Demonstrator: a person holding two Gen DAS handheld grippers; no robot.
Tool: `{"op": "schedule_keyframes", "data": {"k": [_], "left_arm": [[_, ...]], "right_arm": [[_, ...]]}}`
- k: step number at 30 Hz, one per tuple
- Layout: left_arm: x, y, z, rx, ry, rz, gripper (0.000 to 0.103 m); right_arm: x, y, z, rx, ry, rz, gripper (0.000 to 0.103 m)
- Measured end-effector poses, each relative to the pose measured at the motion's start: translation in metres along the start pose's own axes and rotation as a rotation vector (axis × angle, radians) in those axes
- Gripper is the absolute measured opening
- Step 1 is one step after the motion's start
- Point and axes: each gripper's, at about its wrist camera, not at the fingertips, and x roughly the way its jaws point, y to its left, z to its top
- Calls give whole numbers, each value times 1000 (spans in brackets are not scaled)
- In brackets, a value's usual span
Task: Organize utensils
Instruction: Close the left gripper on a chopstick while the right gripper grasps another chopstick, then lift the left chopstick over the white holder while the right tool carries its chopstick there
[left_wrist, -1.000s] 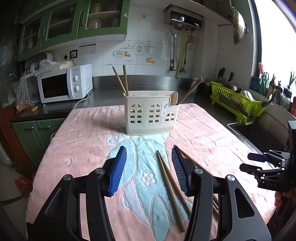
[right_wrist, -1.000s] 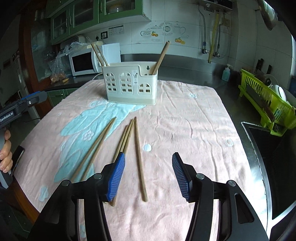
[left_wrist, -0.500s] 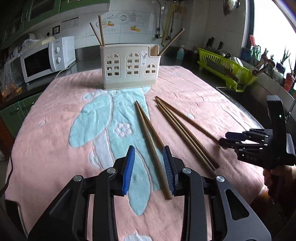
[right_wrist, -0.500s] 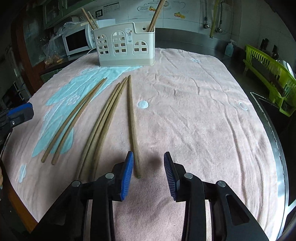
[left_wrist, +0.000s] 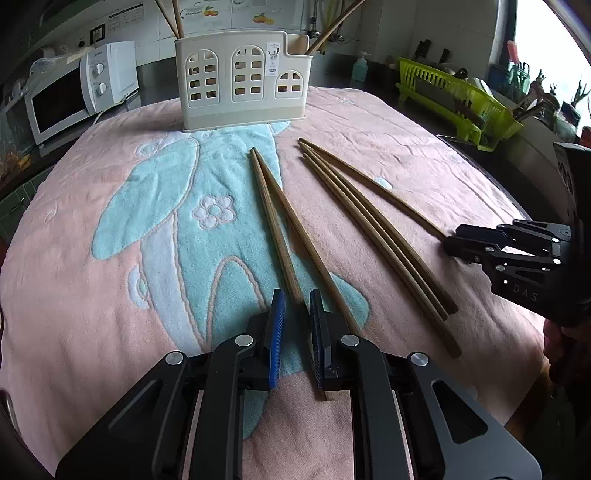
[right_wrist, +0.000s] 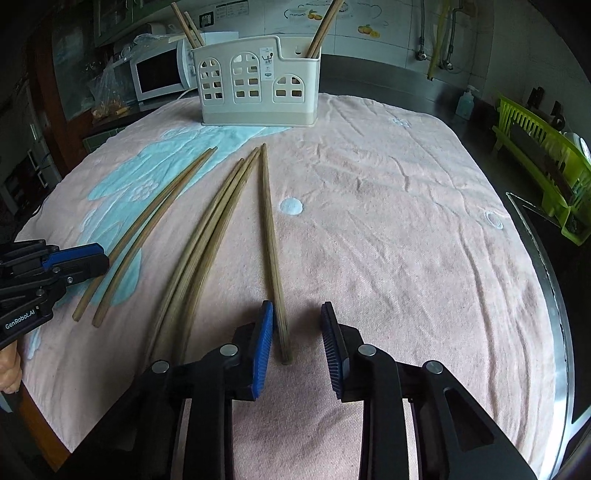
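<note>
Several brown wooden chopsticks lie on a pink towel (left_wrist: 388, 147) in front of a cream utensil holder (left_wrist: 242, 79) that has chopsticks standing in it. My left gripper (left_wrist: 295, 325) is low over the towel, its jaws narrowed around the near end of the left pair of chopsticks (left_wrist: 275, 221), with a gap still showing. My right gripper (right_wrist: 297, 332) is open, its jaws either side of the near end of a single chopstick (right_wrist: 271, 236). The holder also shows in the right wrist view (right_wrist: 258, 85).
A white microwave (left_wrist: 74, 99) stands at the back left. A green dish rack (left_wrist: 458, 99) sits at the right beside a sink edge (right_wrist: 546, 266). Two more chopsticks (right_wrist: 207, 243) lie between the grippers. The towel's near edge is just below both grippers.
Both grippers have dropped and moved forward onto the chopstick ends. The left jaws have narrowed around the left pair; the right jaws now straddle the single chopstick.
</note>
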Motion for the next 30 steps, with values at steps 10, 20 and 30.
{"op": "schedule_keyframes", "data": {"k": [10, 20, 30], "left_arm": [[3, -7, 1, 4, 12, 42, 13], [-9, 5, 10, -29, 5, 12, 5], [-55, 23, 42, -53, -148, 10, 5]], "right_arm": [[1, 5, 1, -26, -6, -15, 11], [-29, 2, 11, -4, -74, 5, 7], [-89, -1, 55, 3, -242, 50, 6]]}}
